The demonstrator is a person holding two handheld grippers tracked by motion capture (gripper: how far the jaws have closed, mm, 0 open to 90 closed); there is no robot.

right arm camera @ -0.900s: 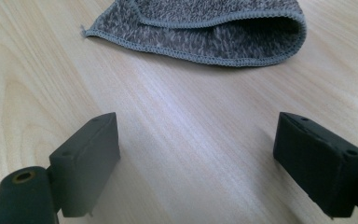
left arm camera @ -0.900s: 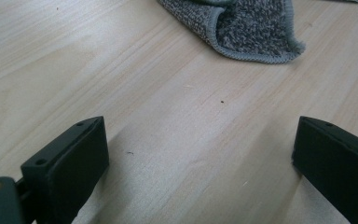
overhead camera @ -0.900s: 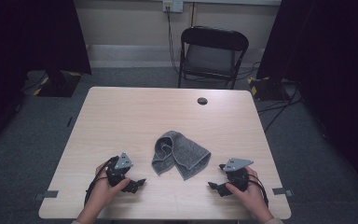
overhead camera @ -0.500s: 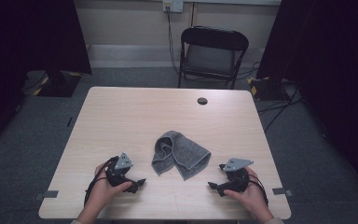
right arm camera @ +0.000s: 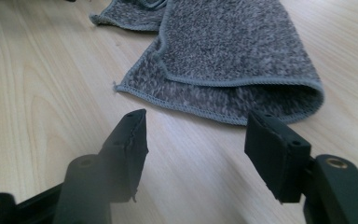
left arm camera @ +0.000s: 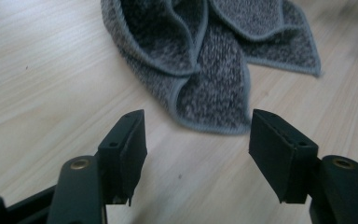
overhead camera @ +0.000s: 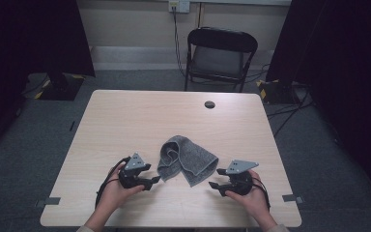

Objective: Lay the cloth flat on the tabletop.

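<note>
Pale wood-grain table (overhead camera: 125,121), smooth with a soft sheen, fine streaks running along its top. At centre, grey terry-cloth towel (overhead camera: 186,159), nubbly and matt, looped pile mottled light and dark, edges bound in smoother stitched hem. Left gripper (left arm camera: 198,154) and right gripper (right arm camera: 196,154) in matt black plastic, jaw faces flat and dull, brass-coloured metal inserts glinting at the knuckles. Grey plates (overhead camera: 135,162) on top, matt. Beyond, folding chair (overhead camera: 220,53) with dark, faintly glossy seat; floor in rough grey carpet (overhead camera: 43,125).

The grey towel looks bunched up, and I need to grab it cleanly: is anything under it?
The towel lies on the bare wooden table. Its folds cover whatever might sit beneath.
</note>
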